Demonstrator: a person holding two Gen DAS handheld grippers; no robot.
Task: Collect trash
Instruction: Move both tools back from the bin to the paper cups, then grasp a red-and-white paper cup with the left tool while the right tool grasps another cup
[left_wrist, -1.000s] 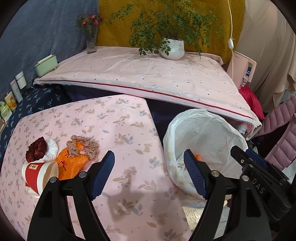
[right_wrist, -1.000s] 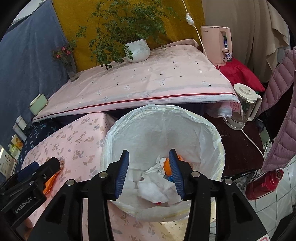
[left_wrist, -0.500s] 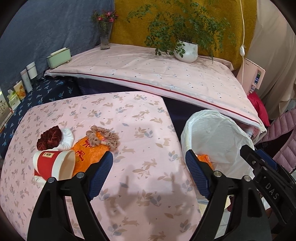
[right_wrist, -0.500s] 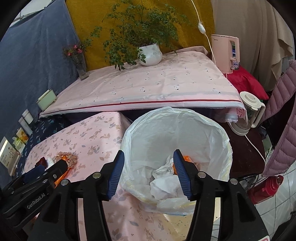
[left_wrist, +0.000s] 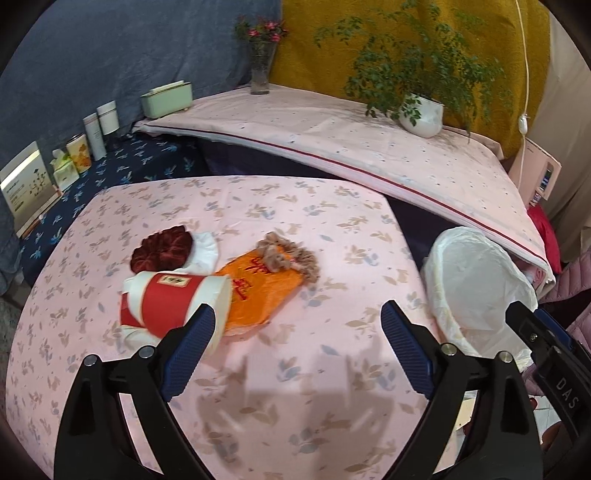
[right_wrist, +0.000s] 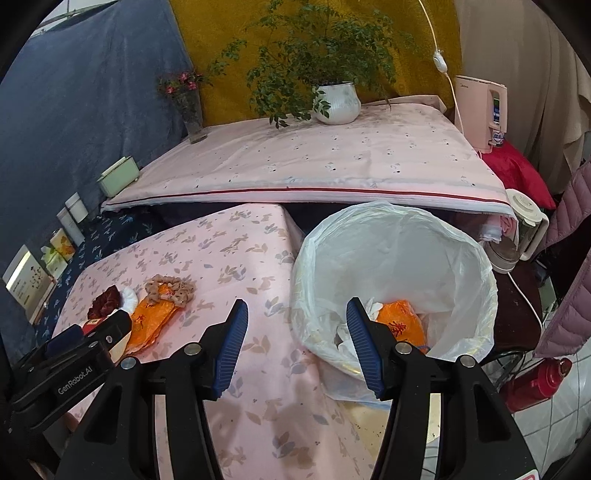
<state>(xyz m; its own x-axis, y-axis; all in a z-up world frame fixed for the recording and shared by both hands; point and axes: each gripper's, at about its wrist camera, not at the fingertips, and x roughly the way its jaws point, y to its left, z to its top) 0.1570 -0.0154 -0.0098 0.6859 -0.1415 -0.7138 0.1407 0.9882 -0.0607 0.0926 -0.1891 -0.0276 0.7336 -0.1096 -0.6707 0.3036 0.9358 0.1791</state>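
Left wrist view: left gripper with jaws just widened, nothing between them, above the table. Paper cup on its side near the left edge, orange wrapper touching it. Right gripper spread, empty, beside the lined bin at the right edge. Probably best to straddle the cup's body and close gently. Pink floral cloth; potted plant behind.

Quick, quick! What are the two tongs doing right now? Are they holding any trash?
Left tongs: open, just been opening wider, nothing between them.
Right tongs: open, holding nothing.
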